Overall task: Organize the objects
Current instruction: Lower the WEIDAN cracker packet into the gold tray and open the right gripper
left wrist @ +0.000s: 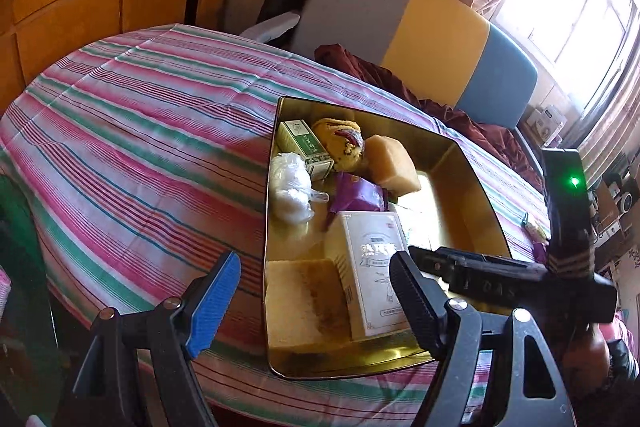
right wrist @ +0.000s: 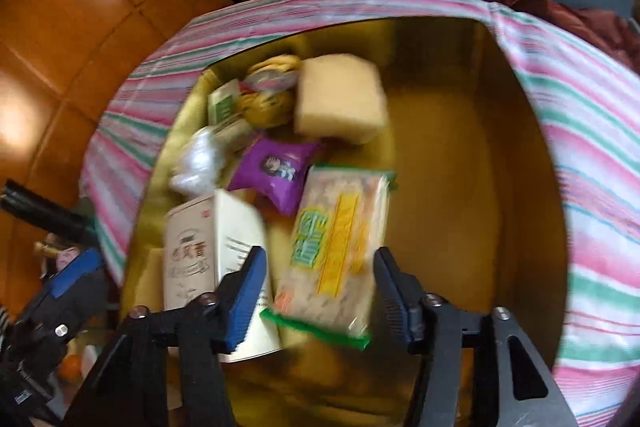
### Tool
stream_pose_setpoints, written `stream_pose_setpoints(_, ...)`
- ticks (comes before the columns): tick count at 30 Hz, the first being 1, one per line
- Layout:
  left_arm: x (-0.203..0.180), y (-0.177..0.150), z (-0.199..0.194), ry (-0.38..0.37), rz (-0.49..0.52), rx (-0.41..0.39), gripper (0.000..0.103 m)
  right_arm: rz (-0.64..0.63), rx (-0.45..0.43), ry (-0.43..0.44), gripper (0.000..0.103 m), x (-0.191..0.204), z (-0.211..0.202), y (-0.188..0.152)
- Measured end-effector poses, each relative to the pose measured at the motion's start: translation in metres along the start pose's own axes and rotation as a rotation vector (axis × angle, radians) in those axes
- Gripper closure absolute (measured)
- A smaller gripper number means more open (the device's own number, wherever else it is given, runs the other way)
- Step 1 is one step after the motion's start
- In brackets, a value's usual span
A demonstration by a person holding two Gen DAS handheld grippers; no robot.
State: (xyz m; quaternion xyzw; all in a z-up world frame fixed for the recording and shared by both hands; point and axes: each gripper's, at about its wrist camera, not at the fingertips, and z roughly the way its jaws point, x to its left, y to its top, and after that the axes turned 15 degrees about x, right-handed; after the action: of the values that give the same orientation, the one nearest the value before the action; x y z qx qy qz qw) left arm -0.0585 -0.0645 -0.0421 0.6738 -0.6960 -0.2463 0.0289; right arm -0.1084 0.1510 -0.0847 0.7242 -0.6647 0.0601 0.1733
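Gold tin tray (left wrist: 472,163) on striped bed cover (left wrist: 140,131), packed with snacks. Right hand-held gripper (right wrist: 316,291) angled steeply down over tray, fingers spread either side of yellow-green cracker packet (right wrist: 336,251); whether the pads touch it is lost to blur. Left hand-held gripper (left wrist: 316,303) low at tray's near edge, tilted forward, spread wide, gripping nothing, white box (left wrist: 372,267) just beyond.
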Motion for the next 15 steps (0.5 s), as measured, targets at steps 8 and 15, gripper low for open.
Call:
stream_pose_setpoints(8,-0.011,-0.002,-0.012,0.069,0.038,-0.052,0.025,-0.039,-0.051,-0.009,0.044,0.005,-0.012,-0.014)
stream_pose_setpoints(15,-0.022,-0.004,-0.023,0.102,0.055,-0.089,0.028,-0.051,-0.139,-0.076,0.031,-0.001,-0.040,-0.031)
